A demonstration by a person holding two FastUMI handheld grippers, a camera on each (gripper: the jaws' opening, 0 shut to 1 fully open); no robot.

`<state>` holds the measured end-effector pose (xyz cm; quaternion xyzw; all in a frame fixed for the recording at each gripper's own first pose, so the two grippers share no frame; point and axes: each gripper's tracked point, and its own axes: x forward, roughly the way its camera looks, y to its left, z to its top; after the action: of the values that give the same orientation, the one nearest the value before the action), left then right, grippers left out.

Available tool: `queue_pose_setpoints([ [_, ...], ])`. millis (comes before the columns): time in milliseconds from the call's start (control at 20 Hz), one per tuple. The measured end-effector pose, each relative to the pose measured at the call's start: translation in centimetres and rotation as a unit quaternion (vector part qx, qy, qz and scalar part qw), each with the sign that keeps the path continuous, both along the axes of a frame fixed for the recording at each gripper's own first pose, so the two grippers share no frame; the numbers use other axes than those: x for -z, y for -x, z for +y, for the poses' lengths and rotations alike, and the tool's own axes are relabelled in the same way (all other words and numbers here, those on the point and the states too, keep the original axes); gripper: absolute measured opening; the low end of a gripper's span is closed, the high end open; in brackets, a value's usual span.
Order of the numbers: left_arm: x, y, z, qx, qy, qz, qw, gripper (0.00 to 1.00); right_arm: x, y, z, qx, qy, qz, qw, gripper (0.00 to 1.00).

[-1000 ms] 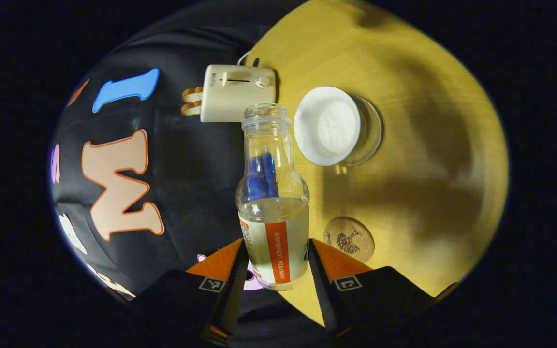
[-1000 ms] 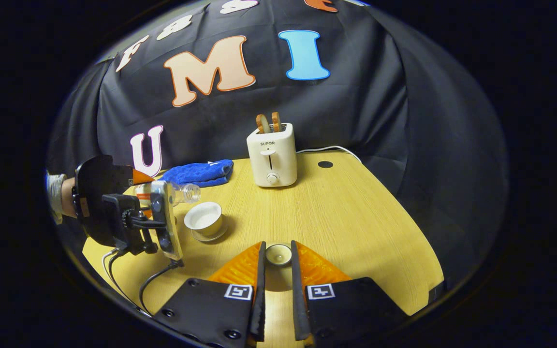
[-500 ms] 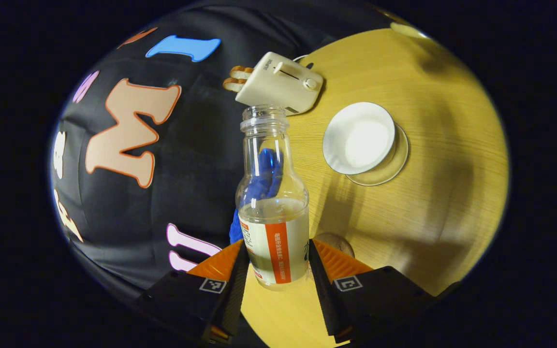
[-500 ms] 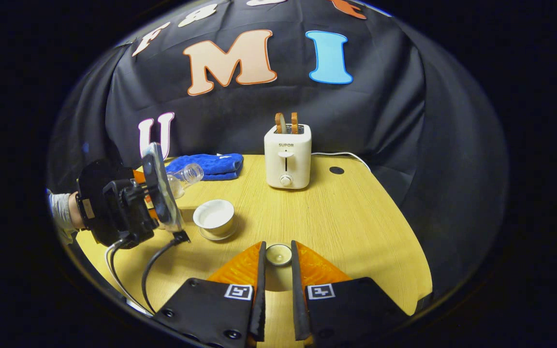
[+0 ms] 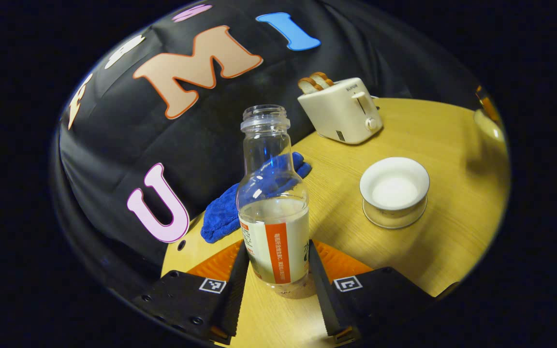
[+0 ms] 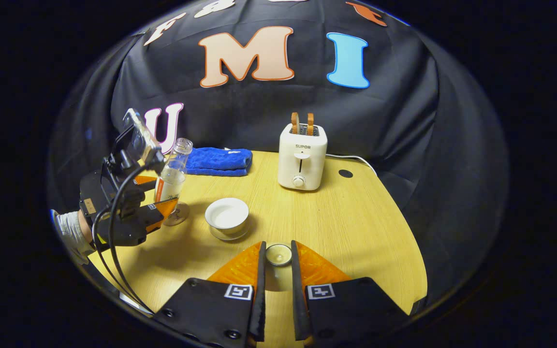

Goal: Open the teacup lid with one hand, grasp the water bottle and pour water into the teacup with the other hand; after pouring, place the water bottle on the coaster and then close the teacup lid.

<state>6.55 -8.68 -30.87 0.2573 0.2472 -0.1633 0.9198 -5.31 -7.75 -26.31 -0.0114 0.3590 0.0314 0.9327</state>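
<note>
Both grippers are holding something: the left gripper (image 5: 274, 268) is clamping the bottle (image 5: 272, 203) upright, lowering it onto the coaster (image 6: 178, 215) left of the open cup (image 6: 227, 218). The right gripper (image 6: 276, 270) is pinching the lid (image 6: 278, 254) near the cup, apparently ready for closing.

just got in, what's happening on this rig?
A person works two handheld grippers at a wooden table. The left gripper is shut on an uncapped water bottle, nearly upright over the coaster; whether it touches is unclear. The teacup stands open beside it. The right gripper holds the lid between its fingers. Left to do: release the bottle, put the lid back. A toaster and a blue cloth sit at the back.
</note>
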Motion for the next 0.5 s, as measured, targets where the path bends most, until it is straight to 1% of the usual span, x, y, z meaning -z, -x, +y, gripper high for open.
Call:
queue_pose_setpoints([
  [50, -0.2, -0.3, 0.1, -0.008, 0.022, 0.002, 1.000, 0.65, -0.1, 0.1, 0.4, -0.003, 0.003, 0.000, 1.000, 0.25],
  [100, -0.3, -0.4, 0.0, -0.013, 0.039, -0.001, 0.999, 0.66, -0.3, 0.1, 0.7, -0.007, 0.005, 0.000, 1.000, 0.25],
  [150, -0.3, -0.3, -0.3, -0.018, 0.053, 0.000, 0.998, 0.66, -0.2, 0.1, 1.1, -0.010, 0.007, 0.001, 1.000, 0.27],
  [250, -0.9, -0.5, -0.9, -0.015, 0.084, -0.009, 0.996, 0.68, -0.4, 0.0, 1.5, -0.011, 0.008, 0.002, 1.000, 0.25],
  [350, -0.7, -0.5, -0.8, -0.021, 0.096, -0.010, 0.995, 0.66, -0.5, -0.1, 1.9, -0.008, 0.004, 0.003, 1.000, 0.25],
  [500, 0.6, -0.5, -0.5, -0.034, 0.113, 0.004, 0.993, 0.69, -0.8, -0.3, 2.3, -0.012, 0.007, 0.001, 1.000, 0.24],
])
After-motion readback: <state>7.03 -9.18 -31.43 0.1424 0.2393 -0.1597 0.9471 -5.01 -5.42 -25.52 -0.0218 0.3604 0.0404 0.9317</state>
